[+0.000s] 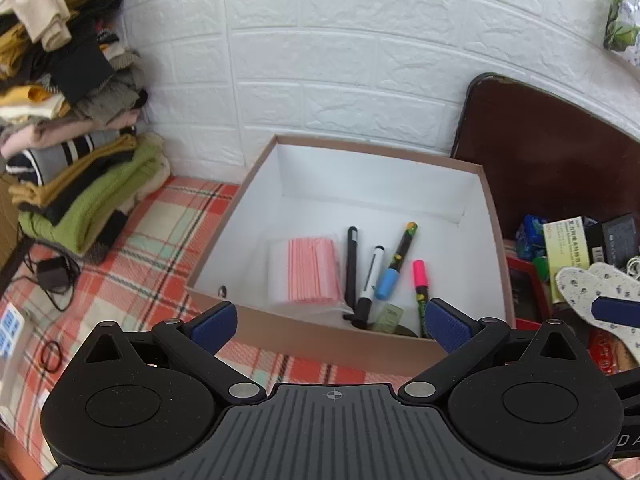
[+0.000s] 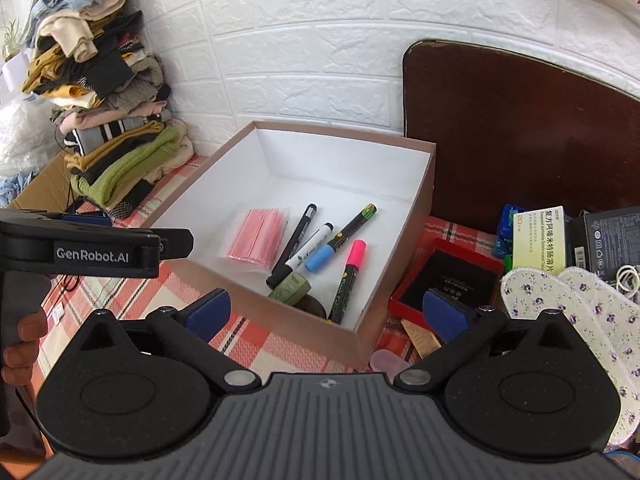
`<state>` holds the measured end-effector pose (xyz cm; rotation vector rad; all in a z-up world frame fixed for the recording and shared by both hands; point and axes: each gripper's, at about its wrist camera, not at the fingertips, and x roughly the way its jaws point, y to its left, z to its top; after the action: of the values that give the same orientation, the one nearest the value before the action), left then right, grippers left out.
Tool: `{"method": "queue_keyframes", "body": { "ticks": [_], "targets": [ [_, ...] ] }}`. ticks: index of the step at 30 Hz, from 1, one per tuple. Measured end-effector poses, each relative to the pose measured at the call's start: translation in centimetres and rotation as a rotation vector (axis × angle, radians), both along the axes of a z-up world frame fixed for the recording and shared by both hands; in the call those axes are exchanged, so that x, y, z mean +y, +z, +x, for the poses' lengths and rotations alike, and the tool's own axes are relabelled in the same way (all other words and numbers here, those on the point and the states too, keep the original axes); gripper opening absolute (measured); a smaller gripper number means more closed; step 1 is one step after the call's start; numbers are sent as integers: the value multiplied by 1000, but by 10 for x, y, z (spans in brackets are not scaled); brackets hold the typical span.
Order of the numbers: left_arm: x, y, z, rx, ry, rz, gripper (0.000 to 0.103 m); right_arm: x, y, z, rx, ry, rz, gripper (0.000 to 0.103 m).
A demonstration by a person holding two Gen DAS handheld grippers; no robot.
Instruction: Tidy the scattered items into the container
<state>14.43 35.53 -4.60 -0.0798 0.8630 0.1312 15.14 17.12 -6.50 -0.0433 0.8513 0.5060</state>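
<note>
A brown cardboard box with a white inside stands on the plaid cloth; it also shows in the right wrist view. Inside lie a bag of pink straws, a black pen, a white marker, a blue-capped marker, a pink-capped marker and a small green item. My left gripper is open and empty at the box's near wall. My right gripper is open and empty above the box's near right corner.
A stack of folded clothes stands at the left. A dark wooden board leans on the wall. Right of the box lie a red box, floral insoles, a medicine carton and rubber bands. A black hair tie lies on the cloth.
</note>
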Motion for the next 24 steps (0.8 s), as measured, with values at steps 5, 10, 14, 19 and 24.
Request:
{"method": "queue_keyframes", "body": {
  "ticks": [5,10,14,19,24],
  "targets": [
    [-7,-2,-7,20,-5,-2,103,-4,1,-11,7,14,-16,102],
    [-13,-3,-14,22,-14,3,103,-5,-1,-19,14,33,-37,102],
    [-18,-2,-20,13,2,35,103,-5,-4,-25,18,46,-53,102],
    [-22,-2,-22,27,-20,33,103,-5,-6,-27,25,55,-58,102],
    [-24,-3,-23,37,-28,24,103,-3,-6,-27,27,55,-60,102]
  ]
}}
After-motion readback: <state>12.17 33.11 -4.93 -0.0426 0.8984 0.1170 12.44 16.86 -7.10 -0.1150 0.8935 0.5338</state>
